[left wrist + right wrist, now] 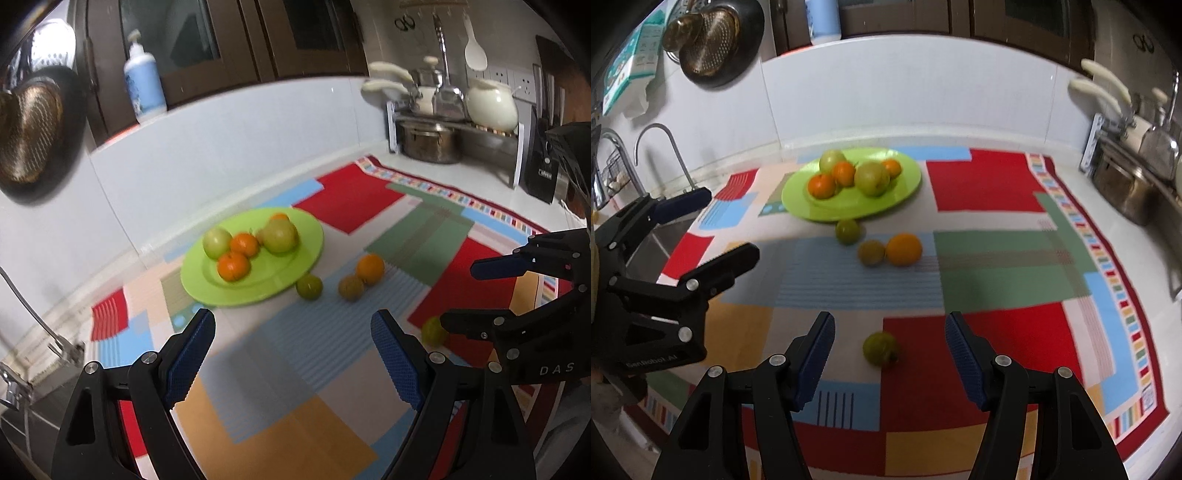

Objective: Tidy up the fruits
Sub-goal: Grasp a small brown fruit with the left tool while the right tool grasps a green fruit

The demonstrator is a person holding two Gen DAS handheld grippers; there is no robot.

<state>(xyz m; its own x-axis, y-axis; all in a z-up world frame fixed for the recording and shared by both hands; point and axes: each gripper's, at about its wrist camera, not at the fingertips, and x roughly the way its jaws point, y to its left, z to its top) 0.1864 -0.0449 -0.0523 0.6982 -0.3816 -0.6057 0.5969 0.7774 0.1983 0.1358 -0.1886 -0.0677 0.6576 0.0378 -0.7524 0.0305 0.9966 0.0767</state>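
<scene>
1. Right wrist view: the right gripper (890, 354) hangs over the cloth (990, 184) with jaws spread and nothing pinched; a lone green fruit (881, 348) lies on the cloth between and just beyond its fingertips, untouched.
2. The left gripper (291, 354) also stands wide apart and empty, over a bare patch of cloth.
3. On the green plate (905, 192) sit five fruits: three oranges and two larger green ones, bunched together.
4. Loose on the cloth just in front of the plate are a small green fruit (847, 231), a brownish one (871, 253) and an orange (904, 249); the last two touch.
5. Handling, as I judge it: the lone fruit looks round, firm and light, with a smooth skin that could roll or squirt out of a skewed pinch.
6. Best hold is probably across its widest middle, pads level on opposite sides, squeezing gently to avoid bruising.
7. Setting it down on the plate may nudge the piled fruit, so the plate's open near side looks safer.
</scene>
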